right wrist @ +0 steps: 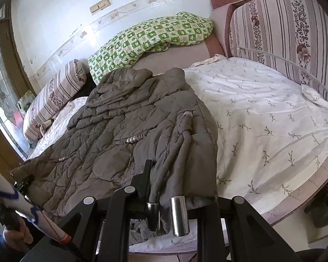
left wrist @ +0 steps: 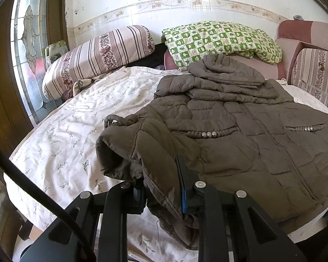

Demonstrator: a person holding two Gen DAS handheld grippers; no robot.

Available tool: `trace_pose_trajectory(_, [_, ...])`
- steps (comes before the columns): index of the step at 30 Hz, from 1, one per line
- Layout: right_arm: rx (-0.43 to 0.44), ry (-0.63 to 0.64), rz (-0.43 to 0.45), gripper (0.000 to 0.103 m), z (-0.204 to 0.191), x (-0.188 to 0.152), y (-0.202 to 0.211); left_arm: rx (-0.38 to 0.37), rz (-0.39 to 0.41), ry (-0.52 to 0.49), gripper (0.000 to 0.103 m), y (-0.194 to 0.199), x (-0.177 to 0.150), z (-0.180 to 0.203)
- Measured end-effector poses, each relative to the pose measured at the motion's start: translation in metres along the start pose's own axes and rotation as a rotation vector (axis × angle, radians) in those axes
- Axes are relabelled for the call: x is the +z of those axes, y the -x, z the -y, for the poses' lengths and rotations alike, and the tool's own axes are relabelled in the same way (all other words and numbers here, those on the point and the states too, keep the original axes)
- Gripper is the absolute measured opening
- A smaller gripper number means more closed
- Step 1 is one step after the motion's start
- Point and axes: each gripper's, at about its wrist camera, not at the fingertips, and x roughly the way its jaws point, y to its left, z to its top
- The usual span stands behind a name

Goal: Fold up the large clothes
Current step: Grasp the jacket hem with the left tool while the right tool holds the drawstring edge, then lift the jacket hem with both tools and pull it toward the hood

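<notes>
One big brown jacket (left wrist: 240, 131) is spread on the bed (left wrist: 65, 135), front up, with its hood at the far end near the pillows. Its long side runs away from both claws, toward the wall. Two claws are seen, one at each near corner of the hem. The left claw (left wrist: 161, 187) is squeezed shut on the left hem corner, where a sleeve has been laid over. The right claw (right wrist: 161, 187) is squeezed shut on the right hem corner. Both are equally near. The hem would likely be lifted and carried away toward the hood. One green checked blanket (left wrist: 220, 41) and two striped pillows can be counted.
</notes>
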Motion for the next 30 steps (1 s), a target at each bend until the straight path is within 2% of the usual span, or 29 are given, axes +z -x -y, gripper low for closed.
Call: trace_pose_trajectory(30, [0.043, 0.026, 0.053, 0.02, -0.01, 0.034, 0.011, -0.018, 0.04, 0.021, 0.022, 0.012, 0.035, -0.003])
